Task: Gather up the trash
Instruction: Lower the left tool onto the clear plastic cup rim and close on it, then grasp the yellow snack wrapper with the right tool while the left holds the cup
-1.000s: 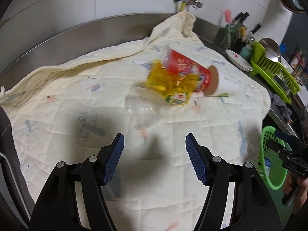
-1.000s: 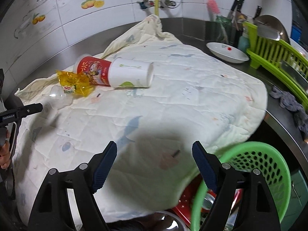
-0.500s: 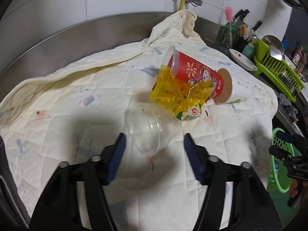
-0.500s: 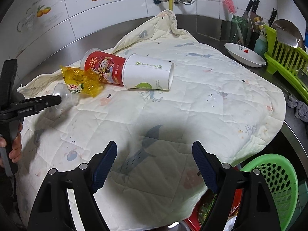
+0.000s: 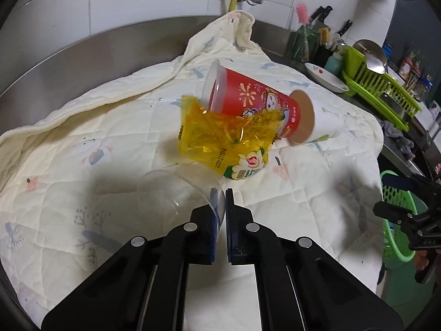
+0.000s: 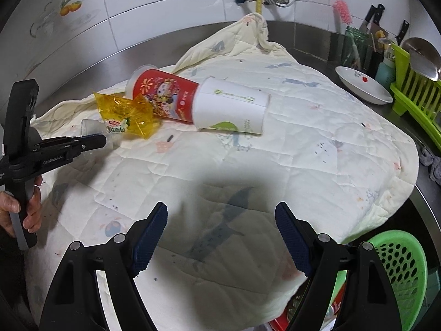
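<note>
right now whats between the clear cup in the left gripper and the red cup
The crumpled yellow wrapper lies between the clear plastic cup and the red cup, on the quilt. The left wrist view shows it best.

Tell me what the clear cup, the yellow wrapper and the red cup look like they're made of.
Clear cup: thin transparent plastic, the quilt shows through it. Yellow wrapper: glossy, crinkled plastic film. Red cup: probably printed paper, matte, with a translucent plastic lid.

Steel desk [image 6: 425,207] carried a cream quilted cover [image 6: 303,149] spread over most of it. On the cover lay a red cup [image 6: 162,93] nested with a white paper cup [image 6: 231,110], a yellow wrapper [image 6: 124,113], a clear plastic cup [image 5: 171,190]. White dish [image 6: 361,84] on bare steel.
</note>
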{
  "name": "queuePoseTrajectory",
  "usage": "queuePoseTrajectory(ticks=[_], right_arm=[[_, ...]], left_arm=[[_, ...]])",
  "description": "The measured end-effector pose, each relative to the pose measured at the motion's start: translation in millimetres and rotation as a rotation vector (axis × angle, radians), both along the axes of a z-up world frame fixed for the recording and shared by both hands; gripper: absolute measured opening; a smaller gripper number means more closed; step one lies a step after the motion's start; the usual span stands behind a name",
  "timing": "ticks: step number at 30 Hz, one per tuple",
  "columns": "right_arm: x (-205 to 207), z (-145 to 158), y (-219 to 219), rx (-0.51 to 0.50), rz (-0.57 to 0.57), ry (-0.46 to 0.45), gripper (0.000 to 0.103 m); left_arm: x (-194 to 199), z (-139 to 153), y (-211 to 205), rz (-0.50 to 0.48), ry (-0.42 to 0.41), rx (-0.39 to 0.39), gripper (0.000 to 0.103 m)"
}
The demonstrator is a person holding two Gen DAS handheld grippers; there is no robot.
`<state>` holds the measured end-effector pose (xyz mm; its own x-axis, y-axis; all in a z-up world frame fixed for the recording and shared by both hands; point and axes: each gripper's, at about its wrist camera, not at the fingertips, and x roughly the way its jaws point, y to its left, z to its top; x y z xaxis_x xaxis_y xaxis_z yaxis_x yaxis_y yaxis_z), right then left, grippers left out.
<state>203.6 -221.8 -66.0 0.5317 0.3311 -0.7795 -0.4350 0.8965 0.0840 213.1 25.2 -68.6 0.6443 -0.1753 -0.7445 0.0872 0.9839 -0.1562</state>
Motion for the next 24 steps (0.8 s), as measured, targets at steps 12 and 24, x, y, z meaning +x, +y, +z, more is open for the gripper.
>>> queuePoseTrajectory(ticks=[12, 24], right_arm=[[14, 5, 71, 0.019, 0.144, 0.001, 0.078], [40, 6, 163, -0.090, 0.387, -0.052, 0.078]], left_arm=[[-42, 14, 43, 0.098, -0.006, -0.059, 0.003], [-64, 17, 75, 0.158, -0.031, -0.074, 0.003]])
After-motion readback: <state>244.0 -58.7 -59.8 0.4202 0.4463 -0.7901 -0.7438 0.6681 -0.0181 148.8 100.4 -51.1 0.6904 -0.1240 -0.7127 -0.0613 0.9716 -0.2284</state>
